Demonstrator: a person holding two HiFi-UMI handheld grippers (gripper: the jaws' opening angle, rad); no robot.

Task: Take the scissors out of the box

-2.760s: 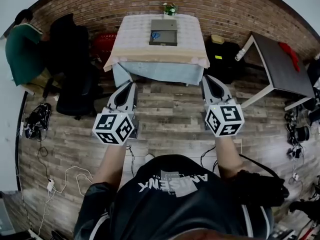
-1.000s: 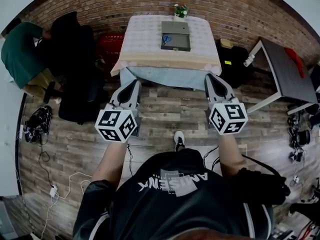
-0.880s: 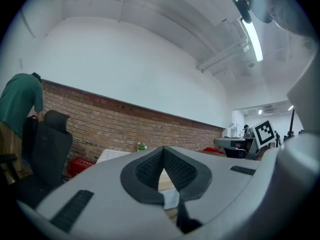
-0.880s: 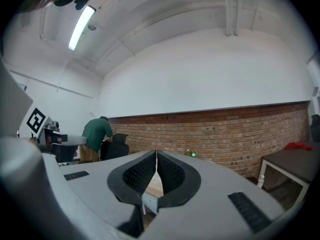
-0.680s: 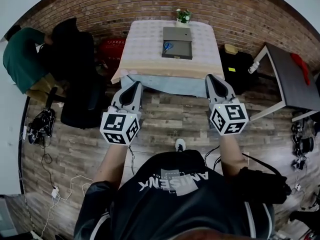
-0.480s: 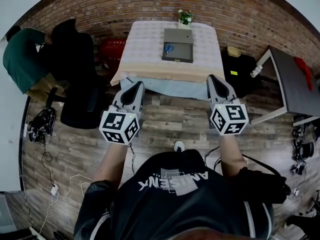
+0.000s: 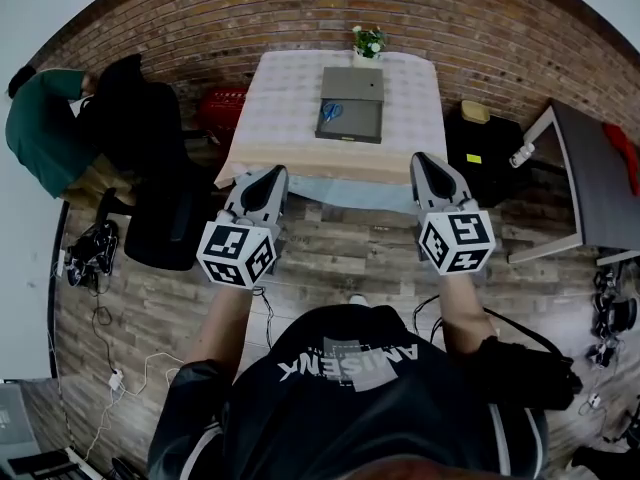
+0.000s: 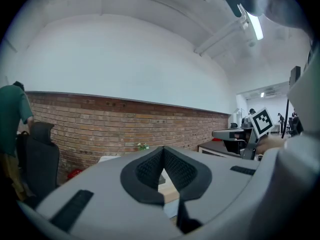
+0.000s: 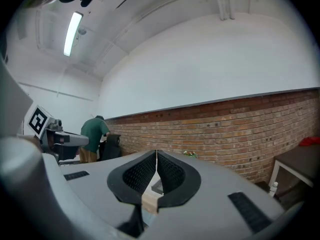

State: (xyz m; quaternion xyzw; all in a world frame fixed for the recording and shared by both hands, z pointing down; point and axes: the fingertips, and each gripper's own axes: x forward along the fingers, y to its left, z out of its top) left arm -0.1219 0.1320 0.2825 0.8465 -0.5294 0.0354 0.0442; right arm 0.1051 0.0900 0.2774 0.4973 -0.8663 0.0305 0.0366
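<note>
The room is bounded at the far side by a brick wall [image 7: 480, 28], and the floor [image 7: 340, 243] is made of wooden planks. Against this wall stands the table [image 7: 285, 108], covered with a light cloth that hangs over its near edge. To the left of it are a black office chair [image 7: 150, 168] and a person in a green top [image 7: 40, 128], turned away. To the right is a dark side table [image 7: 600, 188].

The box [image 7: 360, 120], grey and flat, lies on the far middle part of the table, open to above. The person who holds the tools stands on the floor in front of the table, well apart from the box.

The left gripper [image 7: 274, 170] and the right gripper [image 7: 421, 157] are held forward side by side, and their tips reach only about the near edge of the table in the head view. In each gripper view the two dark pads meet at the tip with nothing between them, so both pairs of fingers are together and empty.

The scissors [image 7: 331, 111], with blue handles, lie inside the box at its left side. A small plant [image 7: 368, 40] stands just behind the box at the far edge of the table.

As a judgement, the task has hardly begun: the scissors are not yet touched. What is left is to come near the table, open one gripper, take the scissors and lift them out of the box.
</note>
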